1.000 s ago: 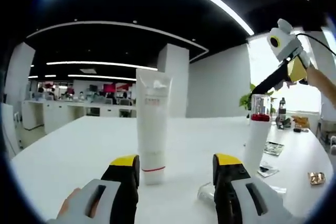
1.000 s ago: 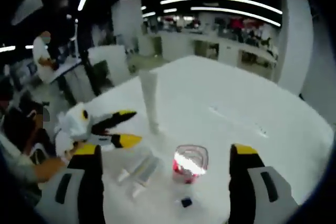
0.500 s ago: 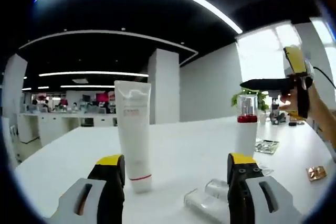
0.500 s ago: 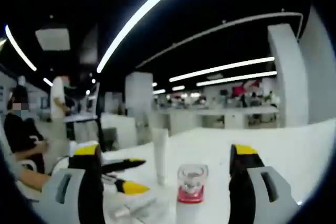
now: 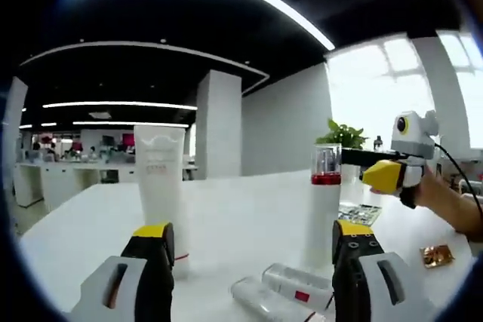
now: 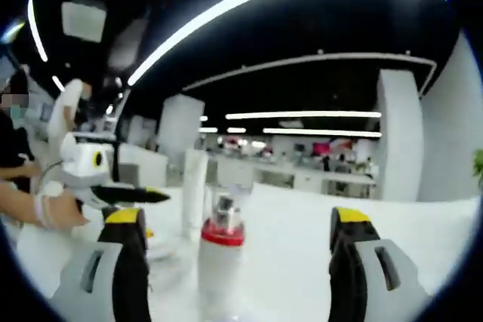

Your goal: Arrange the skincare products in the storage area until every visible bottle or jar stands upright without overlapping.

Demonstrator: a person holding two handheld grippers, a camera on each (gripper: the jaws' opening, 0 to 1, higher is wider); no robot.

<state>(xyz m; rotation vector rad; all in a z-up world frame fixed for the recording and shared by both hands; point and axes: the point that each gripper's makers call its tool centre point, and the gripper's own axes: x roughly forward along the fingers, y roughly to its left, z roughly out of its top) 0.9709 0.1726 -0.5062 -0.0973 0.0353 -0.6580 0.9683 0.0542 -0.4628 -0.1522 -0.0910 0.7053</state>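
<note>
Left gripper view looks low across the white worktop (image 5: 249,209). The left gripper (image 5: 253,243) has its fingers wide apart and holds nothing. At about ten o'clock from it a white tube (image 5: 161,190) stands on its cap end, upright. At about one o'clock stands a white bottle (image 5: 323,209) with a red collar and a clear cap, also upright, well apart from the tube. Both seem already in their final pose, so I judge they are left alone now. Near six o'clock, between the fingers, two small clear bottles (image 5: 290,290) lie on their sides, just beside each other; they may be touching, I cannot tell. These are, I think, the part of the task that is not yet done.

The right gripper (image 5: 377,171) comes in at three o'clock, held level near the cap of the white bottle; from this view I cannot tell if it touches the cap. In the right gripper view its own fingers (image 6: 124,243) are apart, and the bottle stands between them, unclamped, a little toward the left one.

Counted: one tube, one tall bottle, two lying bottles. A small foil sachet (image 5: 436,256) and a flat printed packet (image 5: 358,213) also lie on the worktop at four and three o'clock.
</note>
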